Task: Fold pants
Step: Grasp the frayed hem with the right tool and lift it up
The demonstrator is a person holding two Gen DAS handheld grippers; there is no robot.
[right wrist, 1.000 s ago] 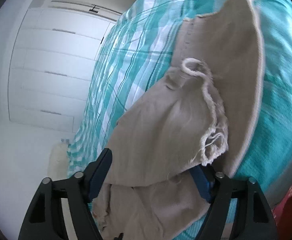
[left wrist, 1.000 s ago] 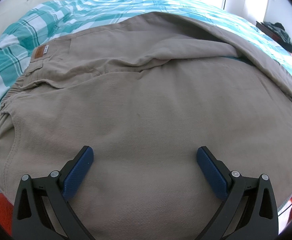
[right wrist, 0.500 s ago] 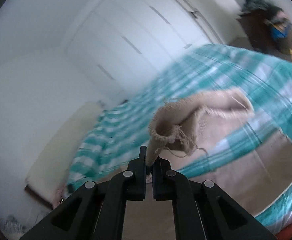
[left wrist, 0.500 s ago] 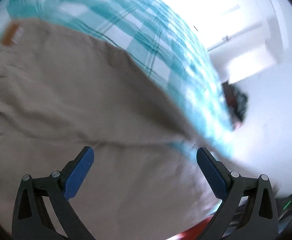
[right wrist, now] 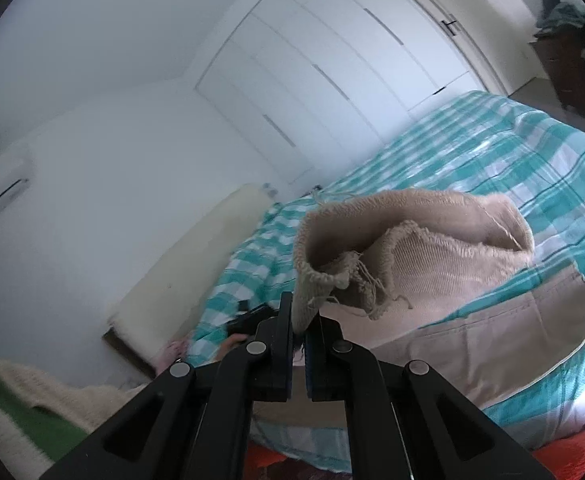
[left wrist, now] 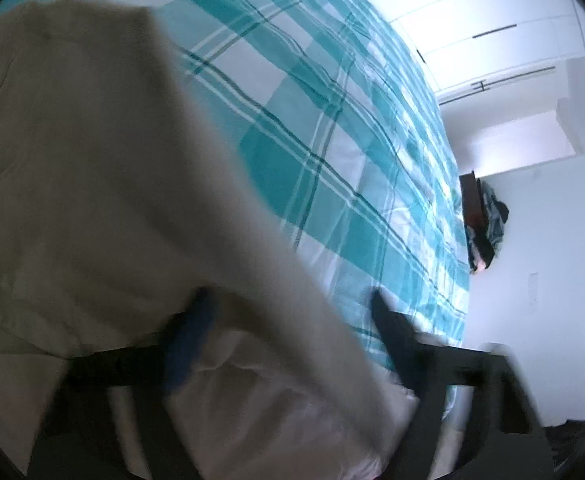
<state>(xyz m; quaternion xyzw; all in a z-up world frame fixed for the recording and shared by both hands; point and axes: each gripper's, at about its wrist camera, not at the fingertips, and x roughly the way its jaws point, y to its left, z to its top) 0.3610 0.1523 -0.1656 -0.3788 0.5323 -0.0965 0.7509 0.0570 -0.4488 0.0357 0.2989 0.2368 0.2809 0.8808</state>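
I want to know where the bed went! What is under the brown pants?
Under the pants lies the teal checked bedspread. It shows all around them, but the part right beneath is covered. The right gripper holds the frayed cuff up.

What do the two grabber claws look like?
Both are black frames with open triangle cut-outs. The right gripper has round silver rivets at its joints and blue pads inside its fingers. The left gripper is blurry, but one finger shows a blue pad too.
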